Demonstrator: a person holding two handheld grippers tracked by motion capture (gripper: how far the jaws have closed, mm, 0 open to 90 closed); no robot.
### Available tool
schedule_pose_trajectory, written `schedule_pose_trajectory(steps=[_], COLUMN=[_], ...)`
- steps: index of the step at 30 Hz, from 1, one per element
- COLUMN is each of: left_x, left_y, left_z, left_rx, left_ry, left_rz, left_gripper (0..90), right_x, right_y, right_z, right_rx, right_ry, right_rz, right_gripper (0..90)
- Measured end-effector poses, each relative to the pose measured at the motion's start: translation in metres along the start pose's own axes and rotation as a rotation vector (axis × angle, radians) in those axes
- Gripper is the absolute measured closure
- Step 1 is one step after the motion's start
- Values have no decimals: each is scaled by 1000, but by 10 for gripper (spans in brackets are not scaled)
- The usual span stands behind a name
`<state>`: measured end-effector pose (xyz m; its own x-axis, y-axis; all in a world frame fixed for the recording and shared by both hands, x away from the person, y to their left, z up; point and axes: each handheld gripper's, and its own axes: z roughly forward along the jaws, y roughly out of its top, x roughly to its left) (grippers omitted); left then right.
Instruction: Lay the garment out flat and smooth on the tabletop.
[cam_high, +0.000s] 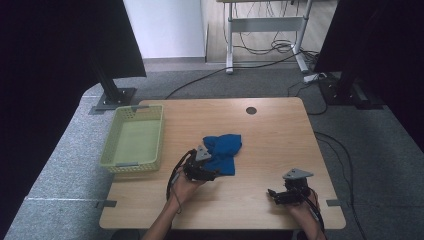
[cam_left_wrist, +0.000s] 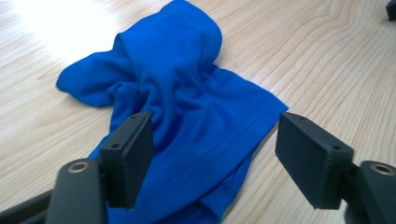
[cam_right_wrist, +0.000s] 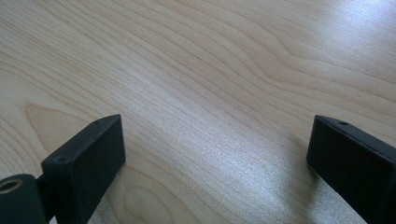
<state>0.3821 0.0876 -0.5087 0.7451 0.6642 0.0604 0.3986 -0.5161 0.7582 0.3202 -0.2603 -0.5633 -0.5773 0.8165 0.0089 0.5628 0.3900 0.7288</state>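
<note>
Closing in on the near hem, the left gripper (cam_left_wrist: 212, 161) is seen with its fingers (cam_left_wrist: 128, 156) standing apart, straddling the blue cloth (cam_left_wrist: 187, 107) without pressing on it yet; nothing is clamped. By the look of it the pick-up is in hand. For a clean take, the fingers should be lowered until both flank a raised fold of fabric, not just the flat single layer, and then brought together firmly so that more than one layer is caught; a shallow pinch at the very edge risks the cloth slipping out as it is lifted. Off to the side, the right gripper (cam_high: 289, 194) is held low over bare worktop (cam_right_wrist: 210, 70), fingers wide apart, nothing between them.

Farther out, the cloth is found crumpled near the middle of the worktop (cam_high: 270, 135), well apart from the yellow-green basket (cam_high: 112, 131) at the left edge. Its long axis runs from the gripper away towards the far side of the worktop, the stitched hem lying nearest and the bunched, rounded end pointing away.
</note>
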Motion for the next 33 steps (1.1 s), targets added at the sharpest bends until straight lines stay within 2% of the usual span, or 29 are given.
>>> schedule_pose_trajectory(steps=[1, 3, 8, 10, 13, 15, 20, 25, 29, 30, 31, 32, 33], left_x=[-3, -4, -9, -15, -16, -22, -27, -30, -30, -31, -31, -31, -30], left_y=[3, 4, 7, 10, 11, 14, 15, 14, 14, 11, 10, 10, 8], left_z=[5, 6, 12, 21, 23, 32, 42, 54, 54, 63, 64, 64, 65], left_rx=[1, 1, 2, 8, 8, 12, 17, 39, 39, 70, 72, 72, 63], left_ry=[-10, -12, -27, -45, -49, -70, -89, -91, -91, -74, -74, -74, -86], left_rz=[7, 9, 21, 39, 40, 50, 51, 59, 59, 72, 72, 72, 55], left_gripper=[316, 351, 375, 399, 415, 428, 449, 470, 477, 477, 500, 506, 506], right_x=[0, 0, 0, 0, 0, 0, 0, 0, 0, 0, 0, 0, 0], right_y=[0, 0, 0, 0, 0, 0, 0, 0, 0, 0, 0, 0, 0], right_z=[0, 0, 0, 0, 0, 0, 0, 0, 0, 0, 0, 0, 0], right_rx=[0, 0, 0, 0, 0, 0, 0, 0, 0, 0, 0, 0, 0], right_ry=[0, 0, 0, 0, 0, 0, 0, 0, 0, 0, 0, 0, 0], right_rz=[0, 0, 0, 0, 0, 0, 0, 0, 0, 0, 0, 0, 0], right_gripper=[41, 41, 41, 41, 41, 41, 41, 41, 41, 41, 41, 41, 41])
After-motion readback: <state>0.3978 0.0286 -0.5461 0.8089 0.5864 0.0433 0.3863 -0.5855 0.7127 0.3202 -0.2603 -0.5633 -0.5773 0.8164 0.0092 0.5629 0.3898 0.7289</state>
